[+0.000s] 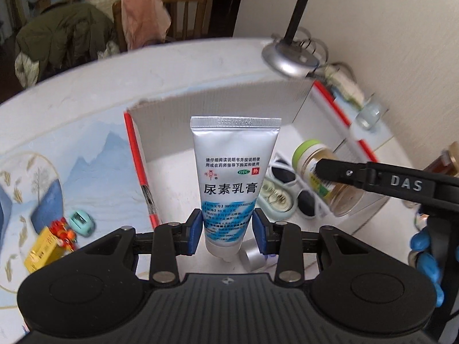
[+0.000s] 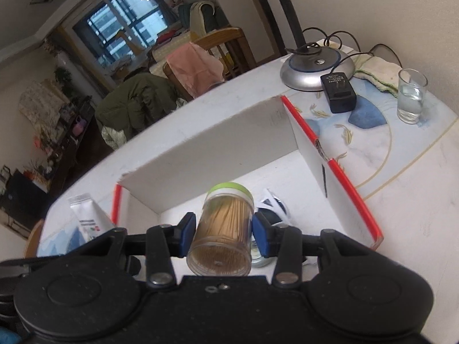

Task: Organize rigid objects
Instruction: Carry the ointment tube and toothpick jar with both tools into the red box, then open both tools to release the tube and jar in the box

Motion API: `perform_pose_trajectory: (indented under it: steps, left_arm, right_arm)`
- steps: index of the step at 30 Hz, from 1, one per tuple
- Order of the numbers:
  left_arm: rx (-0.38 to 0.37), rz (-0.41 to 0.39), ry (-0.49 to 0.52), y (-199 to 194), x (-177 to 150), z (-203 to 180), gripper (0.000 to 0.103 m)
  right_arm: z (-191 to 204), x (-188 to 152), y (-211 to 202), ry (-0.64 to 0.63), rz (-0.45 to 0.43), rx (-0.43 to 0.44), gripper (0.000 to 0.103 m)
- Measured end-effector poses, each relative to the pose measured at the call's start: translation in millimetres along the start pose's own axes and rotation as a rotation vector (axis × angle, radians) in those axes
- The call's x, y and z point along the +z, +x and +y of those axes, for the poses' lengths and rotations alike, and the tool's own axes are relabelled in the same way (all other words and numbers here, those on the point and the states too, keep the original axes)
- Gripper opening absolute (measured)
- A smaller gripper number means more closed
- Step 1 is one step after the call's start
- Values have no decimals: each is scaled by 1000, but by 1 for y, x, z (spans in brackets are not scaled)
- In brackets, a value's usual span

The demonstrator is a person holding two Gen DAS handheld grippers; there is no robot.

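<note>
Clamping a cream tube point(image 1: 233, 183), the left gripper point(image 1: 226, 229) is hanging over the white box point(image 2: 200, 149); the right gripper point(image 2: 223, 232) is gripping a toothpick jar point(image 2: 223, 226) there. Several items are already lying inside; a yellow carton point(image 1: 43, 248) is waiting outside.

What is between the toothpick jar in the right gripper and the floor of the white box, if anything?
Things already lie on the white box floor under the toothpick jar, held by the right gripper: a black-and-white pack and a round clear item. The left part of the floor looks bare.
</note>
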State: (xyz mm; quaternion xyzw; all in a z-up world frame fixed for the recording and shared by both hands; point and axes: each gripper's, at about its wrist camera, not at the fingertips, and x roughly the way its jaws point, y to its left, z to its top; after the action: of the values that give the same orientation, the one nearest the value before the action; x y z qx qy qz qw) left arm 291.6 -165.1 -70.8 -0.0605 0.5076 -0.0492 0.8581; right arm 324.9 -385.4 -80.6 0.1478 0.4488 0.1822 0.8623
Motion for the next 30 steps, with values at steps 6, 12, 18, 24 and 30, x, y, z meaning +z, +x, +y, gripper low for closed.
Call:
perform_pose_trajectory:
  steps: [6,12,18,24,30]
  left_arm:
    - [56,73,-10,29,4,-3,36]
    - [93,98,14,46,11,-11,36]
    - [114,103,42,60,24,-18,36]
    - [138,133,48,77,28,-19,36]
    - [150,158,56,90,32,-18,36]
  right_arm:
    - [-8,-2,18,-57,37,-6,42]
    - [-5,-5,31,-121,58,-2,42]
    - [1,-8,41,-180,74,-3,42]
    - [4,-11,47,-233,88,-6,42]
    - [6,-16,51,-278,124,-19,41]
